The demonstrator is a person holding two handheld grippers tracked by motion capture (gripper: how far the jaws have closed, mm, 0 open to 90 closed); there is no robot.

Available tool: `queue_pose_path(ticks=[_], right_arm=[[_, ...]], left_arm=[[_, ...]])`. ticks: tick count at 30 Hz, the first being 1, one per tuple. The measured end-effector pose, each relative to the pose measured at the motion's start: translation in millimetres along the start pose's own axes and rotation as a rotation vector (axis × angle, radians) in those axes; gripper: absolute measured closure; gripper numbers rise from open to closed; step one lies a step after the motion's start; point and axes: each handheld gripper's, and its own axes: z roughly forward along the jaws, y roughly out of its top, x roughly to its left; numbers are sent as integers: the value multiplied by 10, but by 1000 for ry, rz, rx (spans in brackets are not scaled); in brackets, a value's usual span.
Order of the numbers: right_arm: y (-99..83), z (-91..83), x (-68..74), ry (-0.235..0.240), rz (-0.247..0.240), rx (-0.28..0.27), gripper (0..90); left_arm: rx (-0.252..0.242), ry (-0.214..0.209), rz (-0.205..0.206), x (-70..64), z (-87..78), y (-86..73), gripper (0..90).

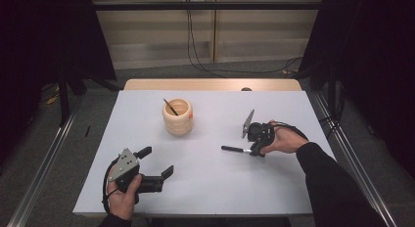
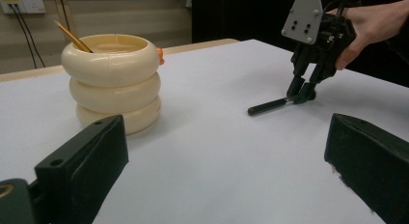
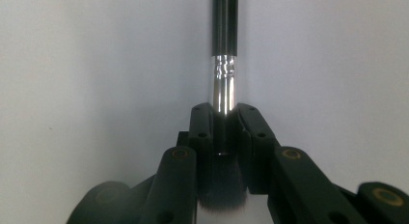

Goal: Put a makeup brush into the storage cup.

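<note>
The right tool point(image 1: 255, 149) is clenching a makeup brush point(image 3: 224, 64) by its ferrule, low on the white desk point(image 1: 205, 188). The left tool point(image 1: 155, 164) is waiting released nearby. Lifting and tipping it handle-down into the ringed holder point(image 1: 178, 117) looks next.

A white table point(image 1: 205, 188) is taking up the middle of the high view, with a strip of pale wooden edge showing along its far side. A cream ringed holder point(image 1: 178, 117) is standing directly on it, just above and left of the frame's centre. Right of centre, a black-handled brush point(image 1: 235, 149) is lying low against the white surface, its handle pointing toward the left of the frame.
</note>
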Motion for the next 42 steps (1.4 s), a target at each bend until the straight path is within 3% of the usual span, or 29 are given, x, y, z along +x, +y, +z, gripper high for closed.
queue_pose_path(ticks=[8, 9, 11, 21, 23, 24, 30, 35, 36, 37, 42], right_arm=[[-17, -11, -10, 6, 10, -6, 780], [-19, -12, 9, 4, 38, -9, 780], [-34, -27, -4, 7, 21, -12, 780], [-106, -181, 44, 0, 87, -103, 779], [-106, -241, 57, 2, 89, -137, 779], [-106, -267, 69, -36, 90, -163, 779], [-174, -279, 97, -20, 129, -243, 779], [-289, -303, 113, -27, 181, -346, 779], [-305, -308, 119, -39, 186, -357, 779], [-326, -318, 129, -81, 194, -379, 779], [-416, -350, 167, -145, 226, -467, 780]], left_arm=[[-5, 0, 12, 4, -7, 6, 15], [-3, -2, 13, 5, -3, 5, 15], [-4, -4, 11, 9, -3, 4, 15], [0, 9, 19, 10, -12, 3, 16], [2, 9, 21, 6, -17, 2, 16], [1, 9, 17, 1, -19, 1, 15], [-5, 7, 17, 16, -29, 0, 15], [-3, 7, 14, 9, -23, -1, 16], [-3, 5, 19, 11, -24, 1, 15], [-5, 1, 19, 13, -25, 1, 15], [-6, 5, 14, 26, -31, 1, 16]])
